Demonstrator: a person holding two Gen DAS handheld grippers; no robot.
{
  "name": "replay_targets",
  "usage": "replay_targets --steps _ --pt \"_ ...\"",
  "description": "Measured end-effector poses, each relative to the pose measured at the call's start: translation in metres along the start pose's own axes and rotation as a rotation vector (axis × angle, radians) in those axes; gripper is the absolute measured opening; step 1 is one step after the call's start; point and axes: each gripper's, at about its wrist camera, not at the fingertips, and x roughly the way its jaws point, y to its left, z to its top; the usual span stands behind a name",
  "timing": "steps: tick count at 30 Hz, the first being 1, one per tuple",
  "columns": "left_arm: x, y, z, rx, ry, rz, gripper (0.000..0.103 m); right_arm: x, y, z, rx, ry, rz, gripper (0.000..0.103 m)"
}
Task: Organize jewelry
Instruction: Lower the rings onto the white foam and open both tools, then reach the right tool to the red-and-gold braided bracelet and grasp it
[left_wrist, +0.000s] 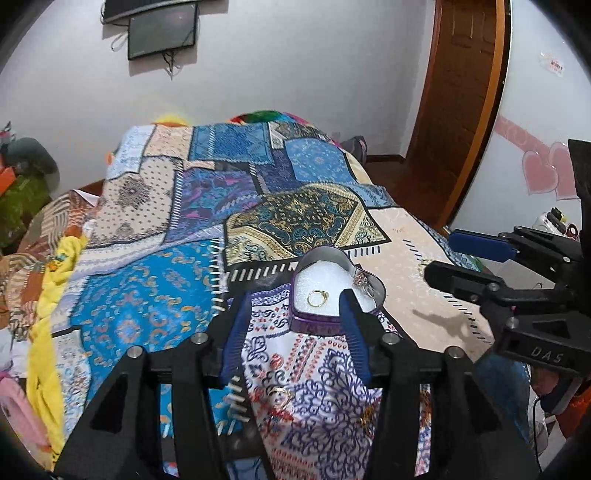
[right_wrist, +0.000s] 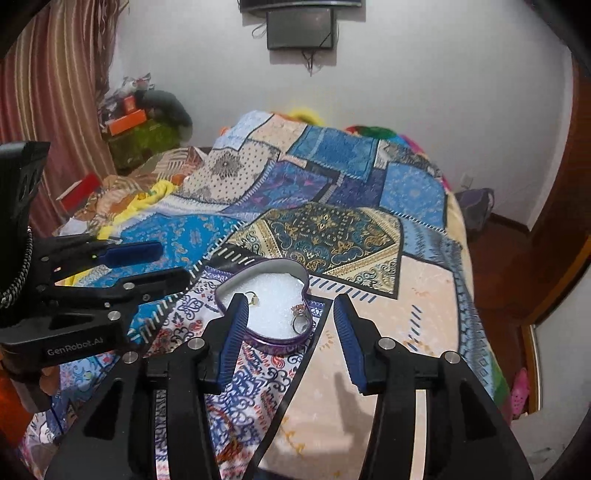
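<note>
Jewelry partly stowed: gold ring and pink-stoned ring in the heart-shaped tin, on its white foam, one flat near the middle, the other against the right-hand wall. Tin on the patchwork bedspread, no lid on it.

Left gripper above the near side of the tin, jaws about half apart, nothing between the pads. Same with the right gripper: roughly half open, empty, poised over the tin's near right edge. Neither touching tin or rings, so far as can be judged.

Reads as the gap between a drop-off and the next pickup. Loose on the cloth, nearer than the tin in the left wrist view: a thin gold-toned ring and what looks like a small gold piece, perhaps an earring, too small and too close behind the finger to name.

Next calls for lowering one gripper to the thin gold-toned ring, jaws straddling the band, pads low against the cloth without pinching fabric. Then closing gently, lifting over the tin wall and letting go onto bare foam clear of the two rings. Worth keeping the other gripper off to the side, or bracing the light tin against sliding on soft bedding.
</note>
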Motion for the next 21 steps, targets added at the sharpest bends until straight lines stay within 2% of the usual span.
replay_targets --steps 6,12,21 --pt "-0.032 -0.001 -0.009 -0.003 -0.032 0.028 0.052 -0.024 0.007 -0.006 0.004 -0.028 -0.018 0.044" --pt "-0.044 -0.002 -0.023 -0.005 -0.023 0.044 0.055 -0.038 0.013 -0.018 0.003 -0.028 -0.043 0.044" --pt "-0.042 0.006 -0.047 -0.012 0.018 0.072 0.056 -0.027 0.018 -0.052 0.009 0.066 -0.069 0.044"
